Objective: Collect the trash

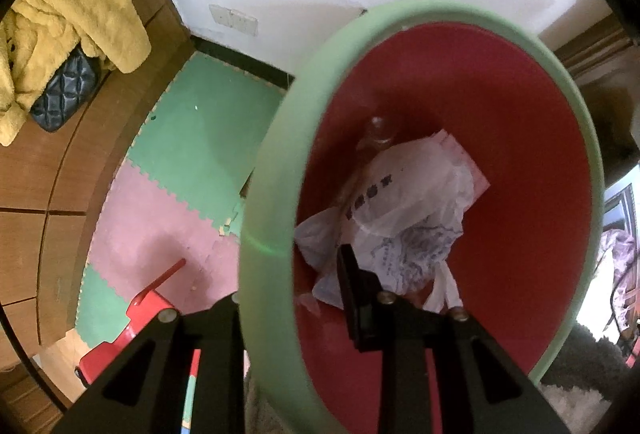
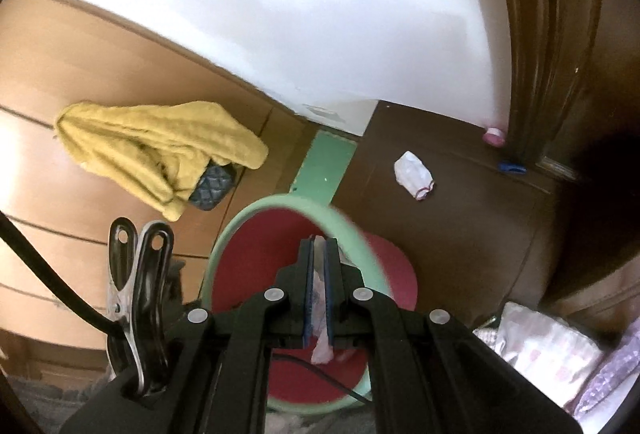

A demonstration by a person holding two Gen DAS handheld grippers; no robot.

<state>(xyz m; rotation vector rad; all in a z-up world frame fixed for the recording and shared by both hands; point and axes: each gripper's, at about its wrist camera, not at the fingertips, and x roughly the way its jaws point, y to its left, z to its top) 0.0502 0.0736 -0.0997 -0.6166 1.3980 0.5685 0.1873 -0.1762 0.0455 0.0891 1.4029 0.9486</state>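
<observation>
the thin white scrap [image 2: 319, 286] of plastic or paper is pinched between the blue pads of the right gripper [image 2: 319, 262], whose jaws sit nearly together on it; its loose tail hangs out below the pads, over the red inside of the bin [image 2: 240, 234]. the bin is a red bucket with a pale green rim [image 1: 276, 162], and the left gripper [image 1: 296, 274] clamps that rim at about 7 o'clock in the left wrist view, one finger [image 1: 352, 286] inside the wall and the other outside, jaws narrow on the wall. crumpled bags and printed paper [image 1: 404, 210] already lie in the bottom, with what looks like a clear bottle [image 1: 378, 132] behind them.

risks, as i judge them: the scrap is light and held by a small bite, so it could cling to a pad on release, or drift past the rim if let go off-centre. the bin looks held by one edge only, so it could swing or tilt and spill.

outward: another white wad [image 2: 412, 176] lies on the brown floor at 1 o'clock from the bin in the right wrist view, a pink cap [image 2: 495, 135] and a blue item [image 2: 512, 167] further off by the door frame. a yellow garment [image 2: 160, 146] over a quilted bag [image 2: 212, 188] sits at 10 o'clock. a clip [image 2: 138, 298] and cable [image 2: 52, 274] on the right rig crowd the bin's left side.
</observation>
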